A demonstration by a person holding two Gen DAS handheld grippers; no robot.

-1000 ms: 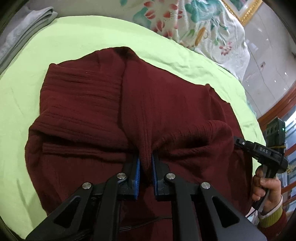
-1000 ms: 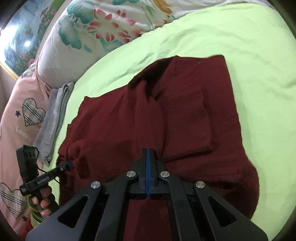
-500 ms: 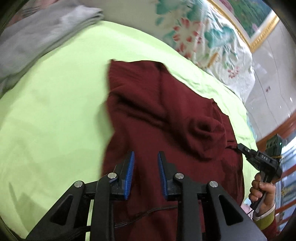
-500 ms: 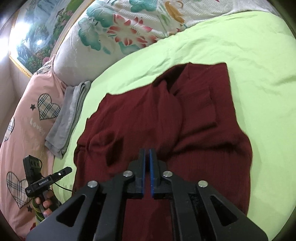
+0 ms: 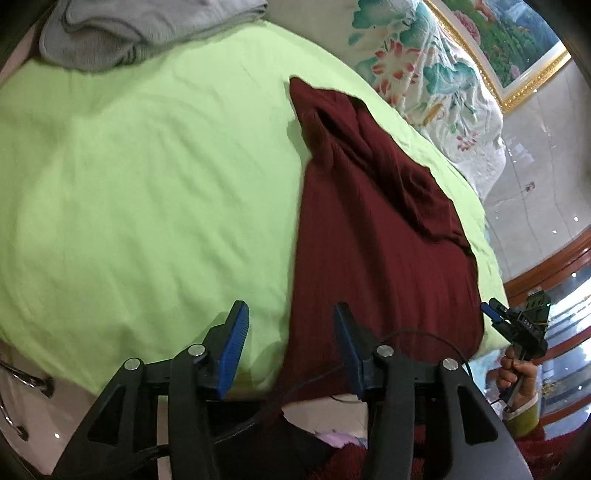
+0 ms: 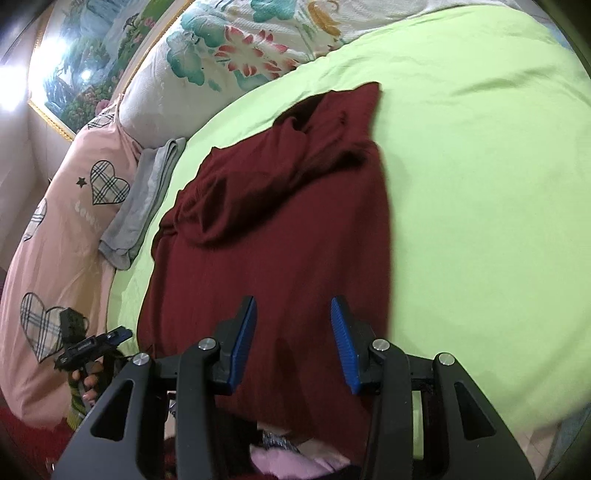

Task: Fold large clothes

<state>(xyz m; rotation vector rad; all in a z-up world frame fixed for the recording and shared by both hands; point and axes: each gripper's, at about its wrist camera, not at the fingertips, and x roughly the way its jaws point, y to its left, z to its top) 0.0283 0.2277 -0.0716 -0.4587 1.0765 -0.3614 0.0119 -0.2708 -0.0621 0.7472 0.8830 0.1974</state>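
Left wrist view: a maroon sweater (image 5: 384, 229) is laid on a green sheet (image 5: 147, 184), folded into a long strip that runs from the near edge of the bed towards the pillows; a sleeve is bunched in loose folds over its far half, and the near hem hangs slightly over the bed's edge; the left gripper (image 5: 291, 336) is held above that near edge, its jaws opening, the blue pads spread with nothing pinched between them; one pad is seen over the sheet, the other over the sweater's left border; a black cable is draped across the hem; the right gripper (image 5: 517, 325) is seen at the far right, gripped by a hand (image 5: 515, 373) in a yellow-green cuff; a folded grey cloth (image 5: 147, 33) is seen at the top left, a floral pillow (image 5: 424, 74) beyond the sweater, and a gold-framed painting (image 5: 517, 48) on the wall.

Right wrist view: the sweater (image 6: 280, 221) is seen lengthwise on the sheet (image 6: 480, 184); the right gripper (image 6: 293, 339) is held above its near end, jaws opening, pads apart and clear of the fabric; the left gripper (image 6: 92, 345) is seen at the lower left beside a pink quilt (image 6: 55, 229) printed with plaid hearts; the grey cloth (image 6: 144, 206) lies between quilt and sheet.
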